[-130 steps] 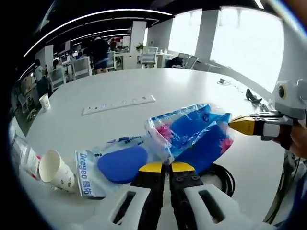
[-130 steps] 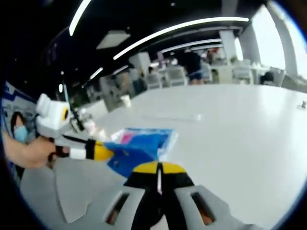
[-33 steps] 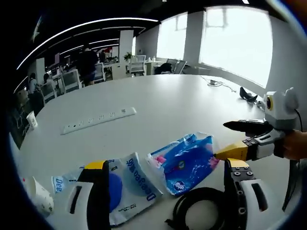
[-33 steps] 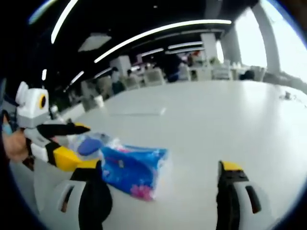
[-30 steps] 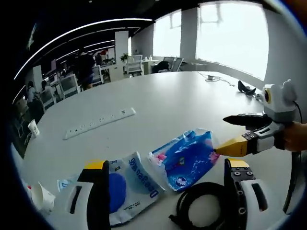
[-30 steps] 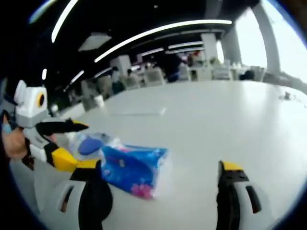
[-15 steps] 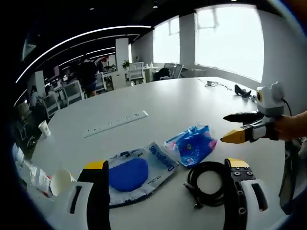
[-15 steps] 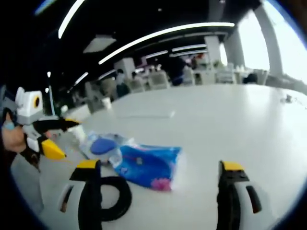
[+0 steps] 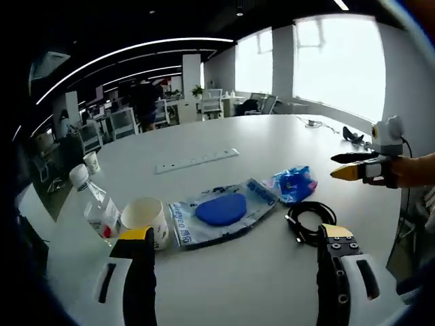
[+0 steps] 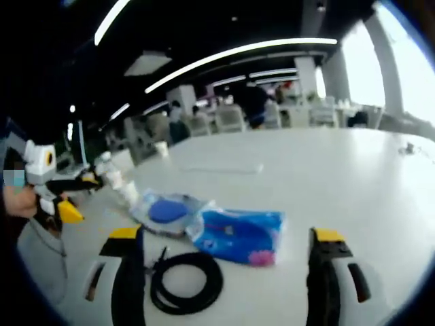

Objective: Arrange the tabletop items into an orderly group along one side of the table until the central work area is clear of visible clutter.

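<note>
In the left gripper view, the left gripper [image 9: 234, 244] is seen with its jaws spread wide and nothing held between them. Just ahead of the left jaw a white paper cup [image 9: 144, 219] is found, with a clear plastic water bottle [image 9: 94, 207] to the outside of it. Ahead, between the jaws, a clear packet with a blue pad inside [image 9: 219, 210] lies flat on the white round worktop [image 9: 224, 285], and a crumpled blue printed bag [image 9: 293, 183] sits at its far right end. A coiled black cable [image 9: 309, 221] lies just ahead of the right jaw. Farther off, a white power strip [image 9: 196, 161] is seen, and beyond it the worktop is bare up to its far edge.

In the right gripper view, the right gripper [image 10: 224, 261] is likewise held wide open and empty, with the cable, bag and packet ahead between its jaws and bare worktop past the right jaw.
</note>
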